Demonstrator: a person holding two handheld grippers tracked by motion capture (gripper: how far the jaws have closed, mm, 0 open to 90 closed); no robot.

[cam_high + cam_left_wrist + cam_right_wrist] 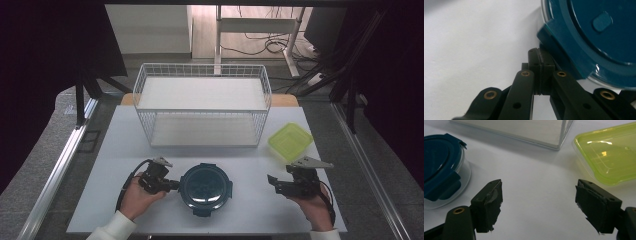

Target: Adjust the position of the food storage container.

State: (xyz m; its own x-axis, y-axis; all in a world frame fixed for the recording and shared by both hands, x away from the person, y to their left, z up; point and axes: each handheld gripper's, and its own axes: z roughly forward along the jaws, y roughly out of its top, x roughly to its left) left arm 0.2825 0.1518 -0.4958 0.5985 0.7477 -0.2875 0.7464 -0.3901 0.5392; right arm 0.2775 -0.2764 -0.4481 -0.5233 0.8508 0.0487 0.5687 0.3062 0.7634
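White tabletop (125, 165) carries everything, dark room around it. Two-tier white wire rack (202, 102) stands at the far side, well beyond both sets of fingertips. Round glass container with teal clip lid (206, 187) sits near the front edge between the two tools; lime-green lidded box (290, 140) lies ahead of the right gripper (274, 183), apart from it.

Left gripper (175, 186) has jaws pressed together with nothing between them, tips touching or just beside the container's left side clip (554, 43); contact is hard to confirm. Right gripper hovers with jaws spread wide, holding nothing; its pads (489, 202) have the container off to their left, well apart.

Step, by my read: approach to the lid latch, grasp not yet made. Next move likely calls for parting the left jaws to take the clip, or nudging under it, with the right steadying the container.
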